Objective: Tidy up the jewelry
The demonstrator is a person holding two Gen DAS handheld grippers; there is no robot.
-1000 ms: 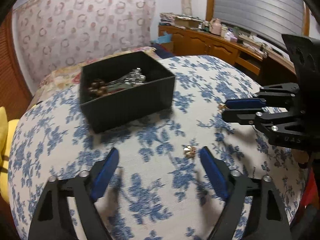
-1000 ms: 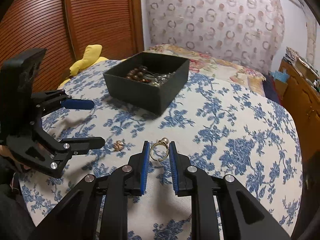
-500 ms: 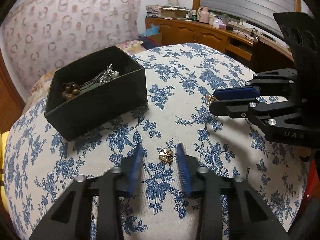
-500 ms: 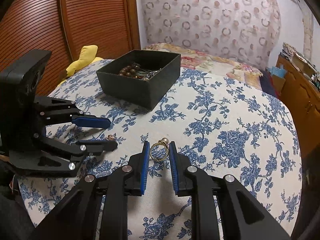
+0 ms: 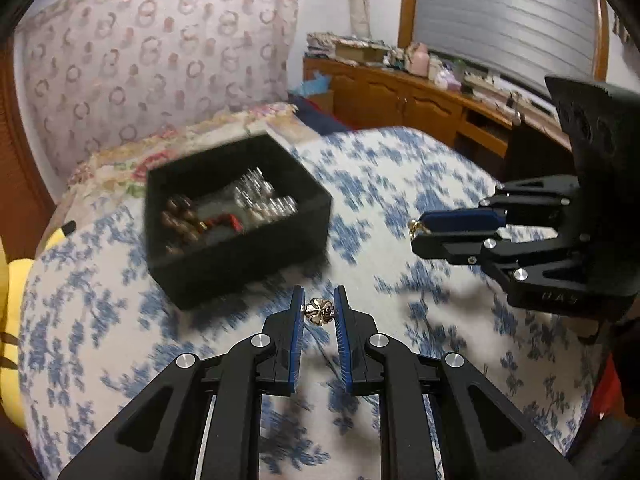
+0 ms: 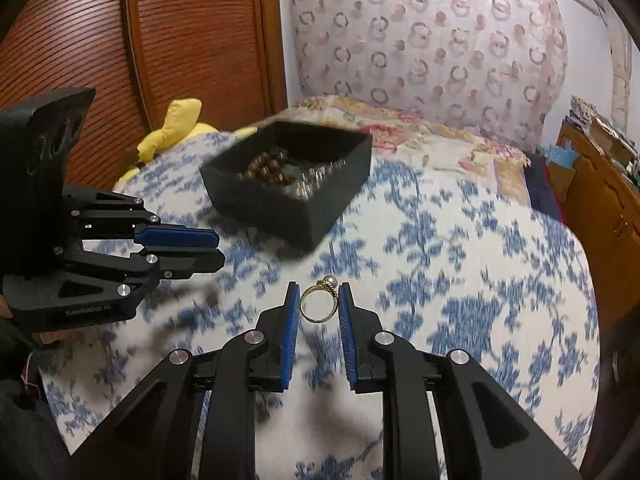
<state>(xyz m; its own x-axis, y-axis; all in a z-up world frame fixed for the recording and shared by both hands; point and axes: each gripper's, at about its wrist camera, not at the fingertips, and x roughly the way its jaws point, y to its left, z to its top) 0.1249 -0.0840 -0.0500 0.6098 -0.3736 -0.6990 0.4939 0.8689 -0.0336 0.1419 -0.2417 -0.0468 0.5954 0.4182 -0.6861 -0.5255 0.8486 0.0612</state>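
Note:
My left gripper is shut on a small gold flower-shaped earring and holds it above the blue-flowered tablecloth. My right gripper is shut on a gold ring with a pearl, also lifted off the cloth. The black jewelry box stands just beyond both grippers; it holds brown beads and silver pieces. It also shows in the right wrist view. The right gripper shows at the right of the left wrist view, the left gripper at the left of the right wrist view.
A yellow soft toy lies at the table's left edge. A flowered bedspread and patterned curtain are behind the box. A wooden cabinet with clutter runs along the right wall.
My left gripper closed on the flower earring and lifted it off the cloth toward the box. My right gripper, still holding the ring, has risen and moved toward the box.

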